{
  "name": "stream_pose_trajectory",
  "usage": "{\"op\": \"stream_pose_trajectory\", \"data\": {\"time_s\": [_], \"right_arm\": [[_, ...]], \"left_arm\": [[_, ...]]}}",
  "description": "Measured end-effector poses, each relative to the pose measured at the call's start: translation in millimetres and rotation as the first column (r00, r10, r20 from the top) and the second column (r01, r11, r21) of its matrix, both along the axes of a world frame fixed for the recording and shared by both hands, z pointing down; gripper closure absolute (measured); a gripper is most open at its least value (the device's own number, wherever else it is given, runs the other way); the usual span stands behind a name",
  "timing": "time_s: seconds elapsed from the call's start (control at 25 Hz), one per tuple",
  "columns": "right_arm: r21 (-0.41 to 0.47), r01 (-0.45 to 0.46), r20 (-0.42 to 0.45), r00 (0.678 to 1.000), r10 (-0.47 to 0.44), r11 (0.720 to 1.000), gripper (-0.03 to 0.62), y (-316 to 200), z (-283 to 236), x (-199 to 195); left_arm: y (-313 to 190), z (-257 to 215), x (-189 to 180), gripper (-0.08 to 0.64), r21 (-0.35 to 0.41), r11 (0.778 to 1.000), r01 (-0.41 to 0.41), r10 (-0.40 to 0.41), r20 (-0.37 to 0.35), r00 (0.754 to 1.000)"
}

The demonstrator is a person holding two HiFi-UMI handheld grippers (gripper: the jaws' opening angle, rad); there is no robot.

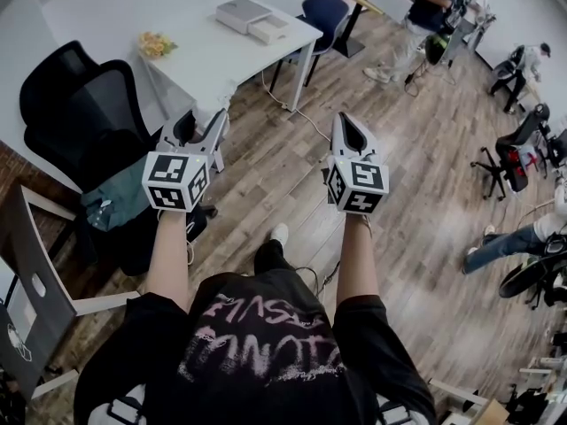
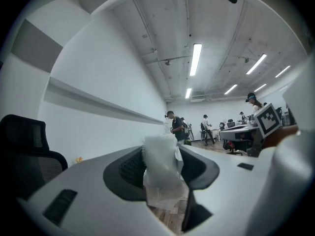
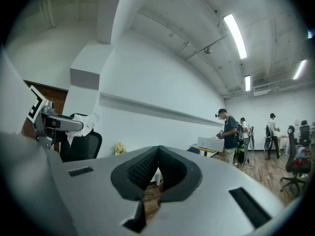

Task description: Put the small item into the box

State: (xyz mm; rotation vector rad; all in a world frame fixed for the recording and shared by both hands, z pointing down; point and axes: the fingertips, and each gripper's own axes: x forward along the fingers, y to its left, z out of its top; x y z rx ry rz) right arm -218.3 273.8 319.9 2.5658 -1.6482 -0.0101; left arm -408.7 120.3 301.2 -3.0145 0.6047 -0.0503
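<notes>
The left gripper [image 2: 163,167] is clamped on a small crinkled packet of translucent white plastic wrap [image 2: 161,173]. The packet stands upright between the black ribbed pads [image 2: 129,167] and bulges above and below them. The right gripper [image 3: 158,167] has its smooth grey jaws brought together, the ribbed pads meeting at the tips with nothing between them. Both grippers are held level, side by side over the brown wood-plank floor [image 1: 425,175]. To the far left stands a smooth white rectangular table [image 1: 204,60]. A flat white rectangular box [image 1: 244,12] lies at its far end, well apart from the packet, and a small bunch of yellow flowers [image 1: 155,44] lies at its left edge. A black mesh-backed office chair [image 1: 75,113] sits left of the left gripper.
</notes>
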Motion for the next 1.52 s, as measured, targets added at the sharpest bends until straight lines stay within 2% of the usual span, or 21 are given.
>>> {"op": "stream_pose_trajectory", "data": {"time_s": [0.52,1.2,1.52], "right_arm": [[0.001,0.017,0.019,1.000,-0.017,1.000,0.583,-61,15,65],[-0.001,0.094,0.030,0.995,-0.094,0.996,0.583,-148,16,206],[0.005,0.122,0.041,0.992,-0.122,0.993,0.583,-173,22,246]], "left_arm": [[-57,14,60,0.374,0.007,1.000,0.027,-0.028,0.037,0.999],[-129,5,195,0.374,0.010,0.994,0.105,-0.105,0.036,0.994],[-147,11,231,0.374,0.001,0.991,0.133,-0.133,0.044,0.990]]}}
